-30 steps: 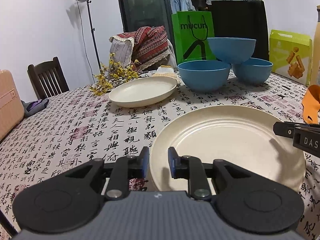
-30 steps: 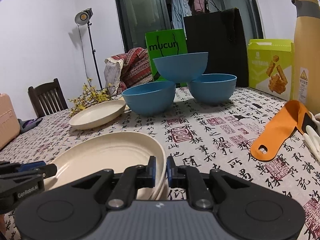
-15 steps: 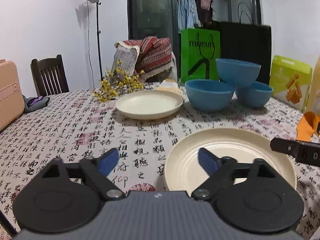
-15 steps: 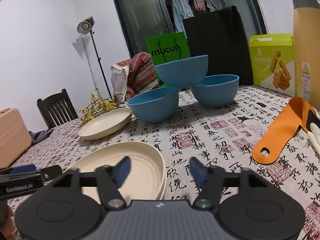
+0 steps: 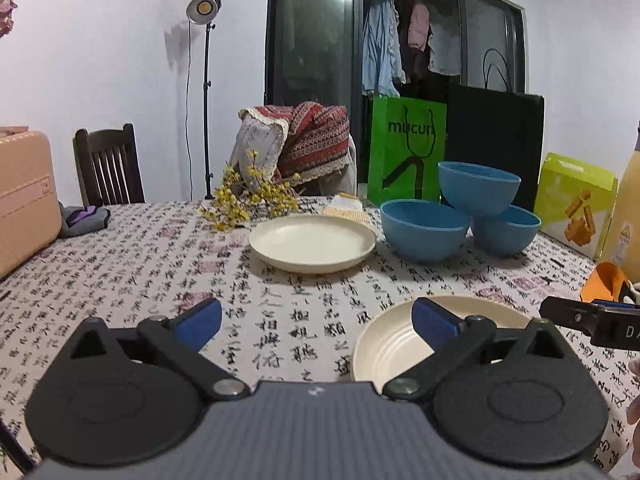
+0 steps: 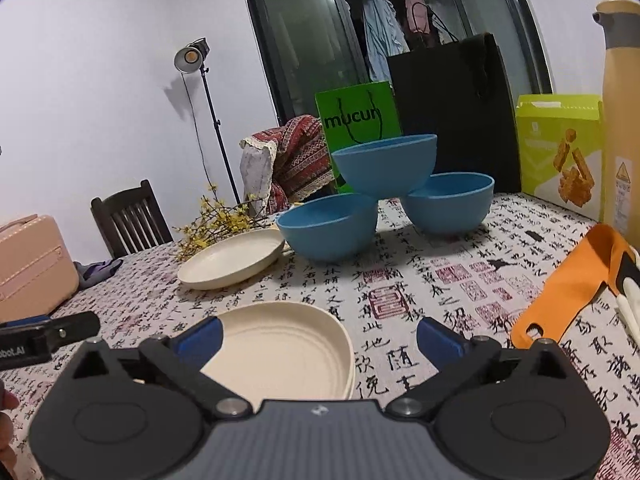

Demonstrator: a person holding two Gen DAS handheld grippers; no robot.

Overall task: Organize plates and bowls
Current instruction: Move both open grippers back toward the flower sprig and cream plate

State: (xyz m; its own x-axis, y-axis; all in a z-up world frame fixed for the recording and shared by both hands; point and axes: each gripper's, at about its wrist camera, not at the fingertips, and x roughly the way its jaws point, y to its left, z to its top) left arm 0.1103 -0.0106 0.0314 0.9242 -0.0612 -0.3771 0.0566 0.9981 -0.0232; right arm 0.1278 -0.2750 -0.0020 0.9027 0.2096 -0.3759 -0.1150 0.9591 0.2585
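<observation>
Cream round plastic plate [image 6: 276,344] lies on the calligraphy-print tablecloth [image 6: 400,280], its near rim hidden behind the right gripper [image 6: 318,340]. Both grippers' jaws have just been opening and stand spread wide, gripping nothing; the left gripper [image 5: 316,322] sits at the plate's 9 o'clock. A second cream plate [image 5: 312,242] lies empty at 11 o'clock. Three blue bowls [image 6: 384,164], one stacked on two, stand at 1 o'clock; their interiors cannot be seen. Green bag [image 6: 358,114] reads "mucun".
</observation>
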